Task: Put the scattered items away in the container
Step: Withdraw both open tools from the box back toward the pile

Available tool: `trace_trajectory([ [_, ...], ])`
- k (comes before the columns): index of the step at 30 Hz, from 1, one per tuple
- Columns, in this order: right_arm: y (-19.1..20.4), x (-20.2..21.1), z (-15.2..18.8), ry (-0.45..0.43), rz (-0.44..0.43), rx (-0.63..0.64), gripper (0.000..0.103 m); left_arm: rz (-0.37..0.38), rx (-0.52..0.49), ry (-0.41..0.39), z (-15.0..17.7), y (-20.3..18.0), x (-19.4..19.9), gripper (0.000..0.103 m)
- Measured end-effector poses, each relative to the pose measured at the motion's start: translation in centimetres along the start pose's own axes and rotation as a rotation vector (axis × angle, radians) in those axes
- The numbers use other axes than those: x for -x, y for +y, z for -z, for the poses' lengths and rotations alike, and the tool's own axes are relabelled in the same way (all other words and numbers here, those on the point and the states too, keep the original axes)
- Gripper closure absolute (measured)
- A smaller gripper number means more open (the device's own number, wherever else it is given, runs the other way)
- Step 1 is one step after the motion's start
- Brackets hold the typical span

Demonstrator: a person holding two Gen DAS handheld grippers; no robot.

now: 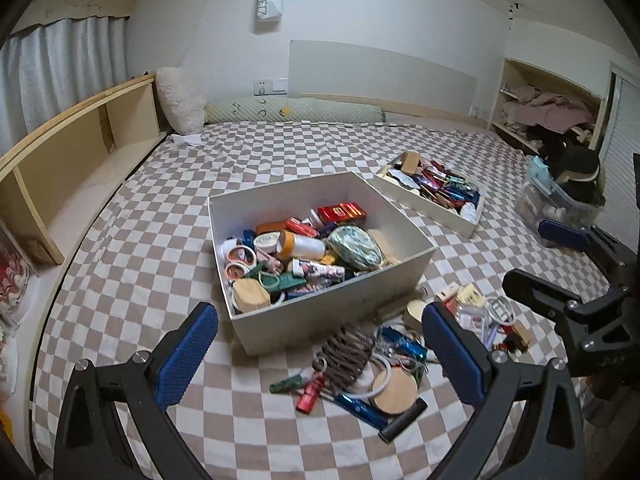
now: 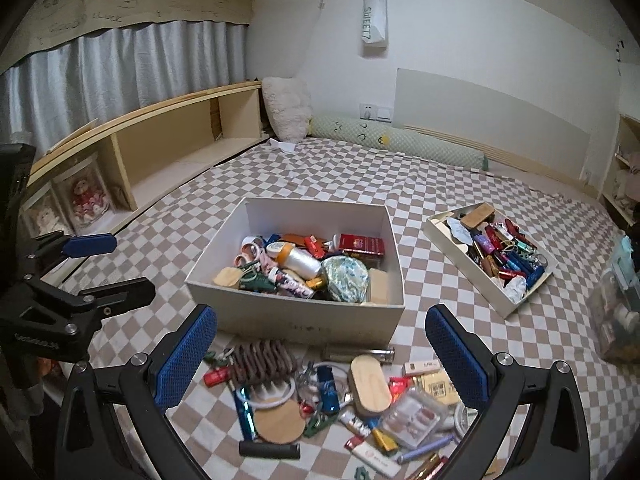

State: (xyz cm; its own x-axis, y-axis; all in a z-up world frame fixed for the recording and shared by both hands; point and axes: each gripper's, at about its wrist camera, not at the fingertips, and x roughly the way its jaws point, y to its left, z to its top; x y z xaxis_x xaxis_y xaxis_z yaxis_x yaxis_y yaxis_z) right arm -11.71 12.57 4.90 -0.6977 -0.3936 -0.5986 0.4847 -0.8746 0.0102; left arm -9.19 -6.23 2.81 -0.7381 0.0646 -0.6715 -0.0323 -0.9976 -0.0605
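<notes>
Two tools hover wide and empty over a checkered bed (image 1: 280,152), a pile of small items in front of a white box.

Both the left tool (image 1: 320,356) and the right tool (image 2: 320,360) have their blue pads spread apart with nothing between them. The box (image 2: 296,320) sits mid-bed, already half full of tape rolls, tubes and a red pack. The pile (image 2: 332,400) lies on the bed just beside the box's near wall: a wooden disc (image 2: 279,422), a brown hair claw (image 2: 260,360), an oval wooden case (image 2: 370,386), a black cylinder (image 2: 269,450). A tray (image 2: 492,256) of more items sits well apart, to the right.
</notes>
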Motion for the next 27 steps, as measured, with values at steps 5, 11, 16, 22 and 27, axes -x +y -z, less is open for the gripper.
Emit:
trace_trajectory([
  [5, 0.4, 1.2, 1.3, -0.002, -0.009, -0.014, 0.0, 0.01, -0.016, -0.006, 1.1, -0.9, 1.3, 0.001],
  [11, 1.0, 2.6, 2.4, -0.007, -0.01, -0.017, 0.0, 0.034, -0.016, -0.032, 2.4, -1.7, 2.9, 0.001],
  [16, 1.3, 3.5, 3.2, -0.009, -0.007, -0.017, 0.0, 0.032, -0.019, -0.042, 3.6, -2.0, 3.8, 0.0],
  [22, 1.7, 4.4, 4.0, -0.012, 0.005, -0.003, 0.0, 0.028, -0.023, -0.045, 4.7, -2.2, 4.3, 0.0],
  [27, 1.6, 4.9, 4.6, -0.011, 0.008, -0.016, 0.0, 0.031, -0.028, -0.05, 5.1, -2.5, 4.7, 0.0],
])
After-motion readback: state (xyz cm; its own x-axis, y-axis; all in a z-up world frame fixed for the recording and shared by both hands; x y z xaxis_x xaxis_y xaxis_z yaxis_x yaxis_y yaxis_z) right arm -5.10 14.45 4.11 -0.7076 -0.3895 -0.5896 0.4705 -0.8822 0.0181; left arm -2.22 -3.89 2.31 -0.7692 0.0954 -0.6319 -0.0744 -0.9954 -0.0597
